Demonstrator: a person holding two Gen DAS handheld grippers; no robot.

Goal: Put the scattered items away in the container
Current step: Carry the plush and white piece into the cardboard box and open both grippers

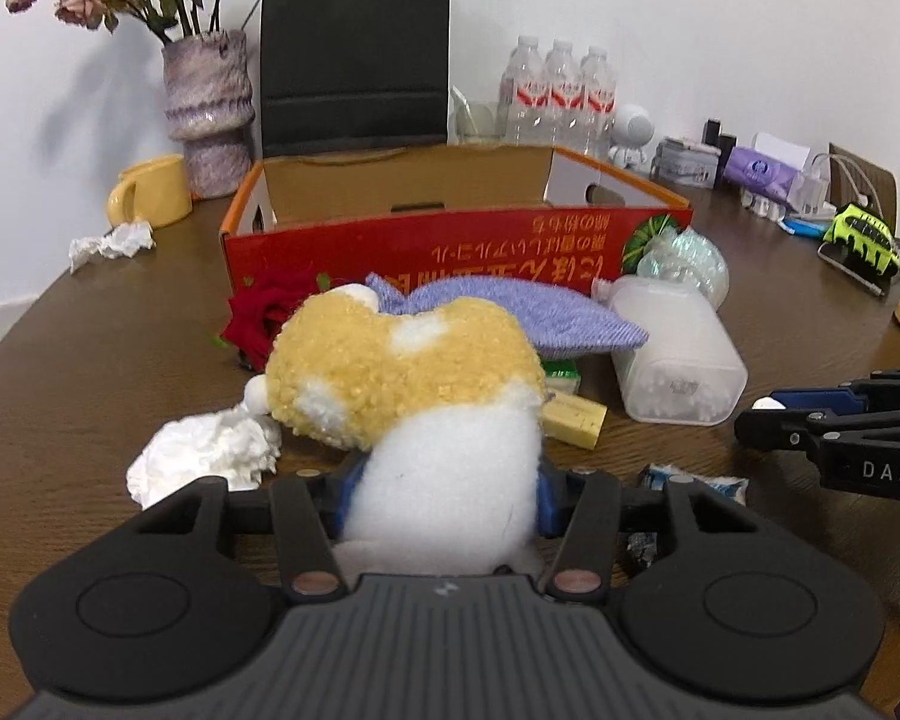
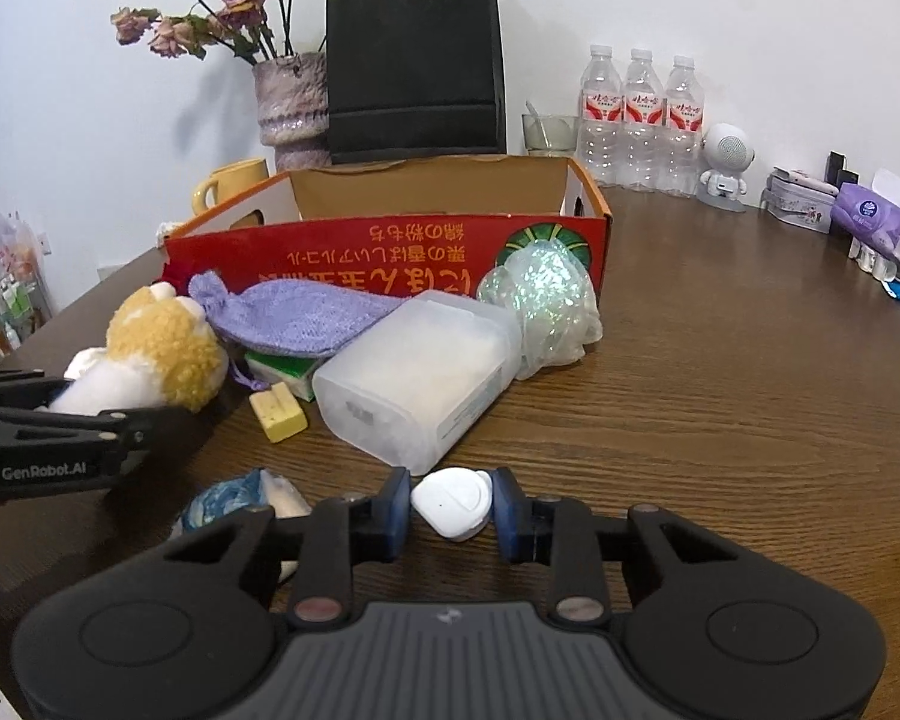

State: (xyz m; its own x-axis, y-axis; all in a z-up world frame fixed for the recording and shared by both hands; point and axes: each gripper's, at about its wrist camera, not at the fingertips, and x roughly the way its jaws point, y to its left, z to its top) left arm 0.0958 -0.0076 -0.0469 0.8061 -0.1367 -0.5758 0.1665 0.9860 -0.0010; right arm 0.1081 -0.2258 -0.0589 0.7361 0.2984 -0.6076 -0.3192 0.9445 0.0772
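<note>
The left gripper (image 1: 447,495) clamps the white belly of a yellow-and-white plush toy (image 1: 408,372); a crumpled tissue (image 1: 204,459) lies just left of its fingers. Ahead stands the red cardboard box (image 1: 426,246), open-topped. The right gripper (image 2: 450,507) has its blue pads against a small white plastic piece (image 2: 452,501), with a frosted plastic container (image 2: 417,378) on its side just ahead.
</note>
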